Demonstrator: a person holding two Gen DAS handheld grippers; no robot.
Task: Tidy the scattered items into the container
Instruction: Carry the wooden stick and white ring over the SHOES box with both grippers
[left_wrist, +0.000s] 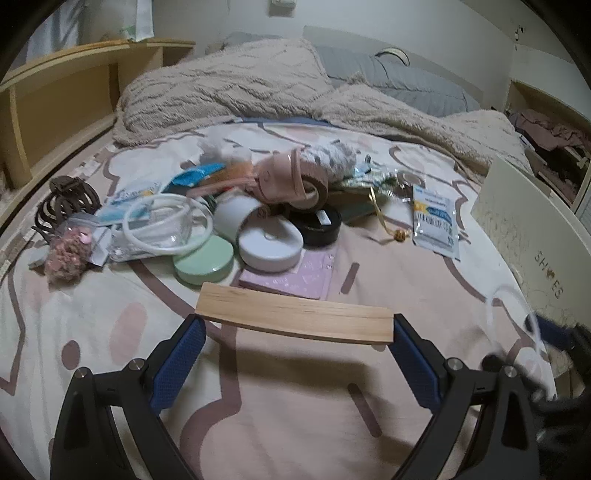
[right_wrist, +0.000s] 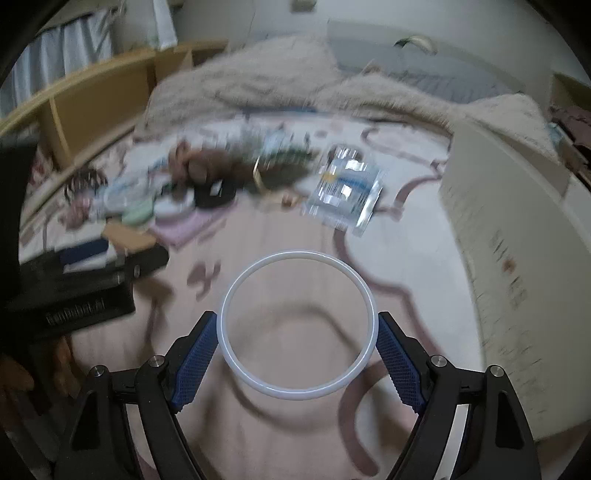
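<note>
Bed (left_wrist: 295, 406): patterned pink-and-cream cover, a heap of small items across its middle.
Shoe box (left_wrist: 524, 236): white, stood at the bed's right edge.
Left gripper (left_wrist: 297, 326): fingers pinched the two ends of a wooden slat (left_wrist: 295, 314), held above the cover.
Right gripper (right_wrist: 297, 326): blue pads pressed both sides of a white ring (right_wrist: 297, 326), lifted off the cover, near the shoe box.
Heap: green round case (left_wrist: 203, 264), white puck (left_wrist: 269, 245), black tape roll (left_wrist: 317, 223).

Left hand-held gripper (left_wrist: 295, 326) clamped — right hand-held gripper (right_wrist: 298, 325) likewise.
</note>
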